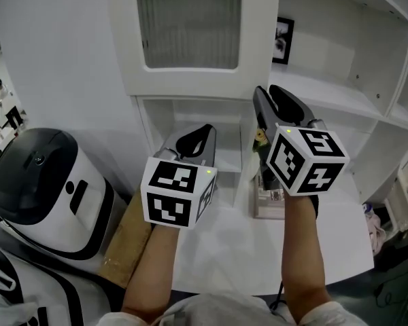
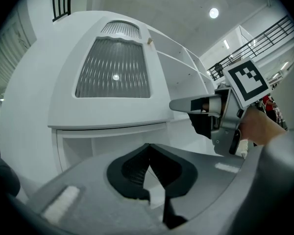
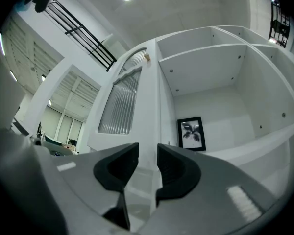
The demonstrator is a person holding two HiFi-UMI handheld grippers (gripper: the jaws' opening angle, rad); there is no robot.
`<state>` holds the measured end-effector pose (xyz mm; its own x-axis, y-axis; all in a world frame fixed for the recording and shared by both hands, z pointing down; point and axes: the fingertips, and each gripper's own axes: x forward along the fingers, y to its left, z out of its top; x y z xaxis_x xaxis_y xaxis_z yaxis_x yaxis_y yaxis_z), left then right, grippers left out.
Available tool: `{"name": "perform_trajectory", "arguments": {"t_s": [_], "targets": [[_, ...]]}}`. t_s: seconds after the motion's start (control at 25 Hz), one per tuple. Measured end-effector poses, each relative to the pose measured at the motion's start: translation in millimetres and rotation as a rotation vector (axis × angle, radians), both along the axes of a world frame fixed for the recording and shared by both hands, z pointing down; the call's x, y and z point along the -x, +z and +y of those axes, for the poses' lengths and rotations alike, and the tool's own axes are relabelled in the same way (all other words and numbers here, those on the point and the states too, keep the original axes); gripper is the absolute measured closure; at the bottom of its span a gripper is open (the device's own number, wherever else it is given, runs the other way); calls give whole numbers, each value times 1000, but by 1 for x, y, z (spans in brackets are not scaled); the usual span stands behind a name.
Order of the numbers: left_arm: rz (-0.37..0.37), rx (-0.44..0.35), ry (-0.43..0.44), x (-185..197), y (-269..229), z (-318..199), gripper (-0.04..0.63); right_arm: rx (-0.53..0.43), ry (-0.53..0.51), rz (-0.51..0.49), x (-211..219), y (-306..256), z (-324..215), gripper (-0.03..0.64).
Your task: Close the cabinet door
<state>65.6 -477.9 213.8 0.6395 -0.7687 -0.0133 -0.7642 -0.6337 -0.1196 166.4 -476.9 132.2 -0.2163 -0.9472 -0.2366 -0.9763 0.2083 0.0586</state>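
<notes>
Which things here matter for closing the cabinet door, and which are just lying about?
Job: cabinet door, its edge between the closing jaws of the right gripper; left gripper, shut and empty.
Lying about: framed picture, cardboard, white-and-black machine.

Head view looks steeply down onto the fingers [image 1: 261,111]; both gripper views look forward from just behind them; all share the cabinet door [image 1: 190,32].
</notes>
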Motion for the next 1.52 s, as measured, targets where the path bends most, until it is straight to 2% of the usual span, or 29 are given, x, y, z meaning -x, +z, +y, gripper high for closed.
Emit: {"name": "perform_trajectory", "arguments": {"t_s": [0.72,1.36,1.52], "targets": [[4,32,-24,58,6,53,597,77,-15,34,63,35,57,566],[4,51,7,102,12,106,597,131,6,41,109,61,118,586],[-3,60,4,114,17,114,597,152,1,39,118,72,127,612]]}}
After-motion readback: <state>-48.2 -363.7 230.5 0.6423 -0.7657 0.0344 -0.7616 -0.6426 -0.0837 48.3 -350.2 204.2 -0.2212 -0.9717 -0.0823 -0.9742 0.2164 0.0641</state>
